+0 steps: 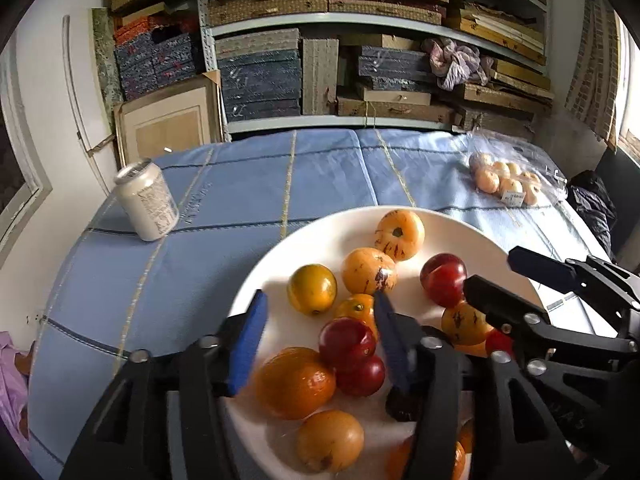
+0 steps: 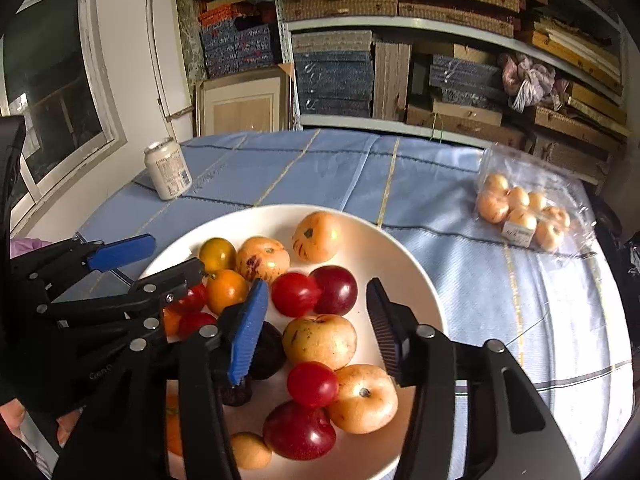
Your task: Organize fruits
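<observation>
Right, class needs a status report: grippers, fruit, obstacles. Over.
Left gripper open, right gripper open, both over the plate, nothing held. Fruit piled on plate. Can and bagged fruit stand clear.

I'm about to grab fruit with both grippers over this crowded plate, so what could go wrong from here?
1. The fruits are packed touching on the white plate; closing the right gripper could nudge the red plum and roll its neighbours.
2. The left gripper and the right one work close together over the plate, so they might collide.
3. The plate sits near the table edge; a hard push could shift it.
</observation>
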A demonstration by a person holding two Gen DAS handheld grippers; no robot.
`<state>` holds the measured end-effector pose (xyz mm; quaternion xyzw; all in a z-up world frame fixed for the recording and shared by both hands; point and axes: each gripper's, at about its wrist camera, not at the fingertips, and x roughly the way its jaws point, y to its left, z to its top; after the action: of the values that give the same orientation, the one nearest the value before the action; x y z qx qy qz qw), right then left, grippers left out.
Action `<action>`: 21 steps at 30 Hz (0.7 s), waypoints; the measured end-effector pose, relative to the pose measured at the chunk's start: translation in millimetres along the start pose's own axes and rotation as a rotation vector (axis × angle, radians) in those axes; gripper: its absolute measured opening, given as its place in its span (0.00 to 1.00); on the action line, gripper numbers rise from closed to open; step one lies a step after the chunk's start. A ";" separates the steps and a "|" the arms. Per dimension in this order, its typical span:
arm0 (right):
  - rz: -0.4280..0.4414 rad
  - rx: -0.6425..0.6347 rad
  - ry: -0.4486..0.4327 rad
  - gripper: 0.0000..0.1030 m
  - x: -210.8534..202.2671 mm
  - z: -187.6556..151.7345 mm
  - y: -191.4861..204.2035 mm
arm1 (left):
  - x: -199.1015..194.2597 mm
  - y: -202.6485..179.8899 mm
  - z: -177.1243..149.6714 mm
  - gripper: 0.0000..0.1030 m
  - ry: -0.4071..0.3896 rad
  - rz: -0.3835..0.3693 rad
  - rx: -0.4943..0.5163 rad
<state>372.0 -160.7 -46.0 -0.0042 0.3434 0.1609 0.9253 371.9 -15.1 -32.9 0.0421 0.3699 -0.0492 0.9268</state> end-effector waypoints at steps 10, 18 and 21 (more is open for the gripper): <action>-0.015 0.009 -0.111 0.78 -75.7 3.1 8.1 | -62.9 -0.7 1.6 0.72 -0.073 0.004 0.012; -0.062 0.024 -0.171 0.95 -143.4 -27.5 22.6 | -119.5 -5.0 -29.3 0.96 -0.119 0.037 -0.006; -0.091 0.066 -0.172 0.96 -160.9 -51.0 25.8 | -131.6 -7.5 -49.5 0.96 -0.100 0.038 0.004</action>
<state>217.3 -189.7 20.2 0.0243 0.2671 0.1070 0.9574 242.4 -9.0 21.8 0.0482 0.3223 -0.0345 0.9448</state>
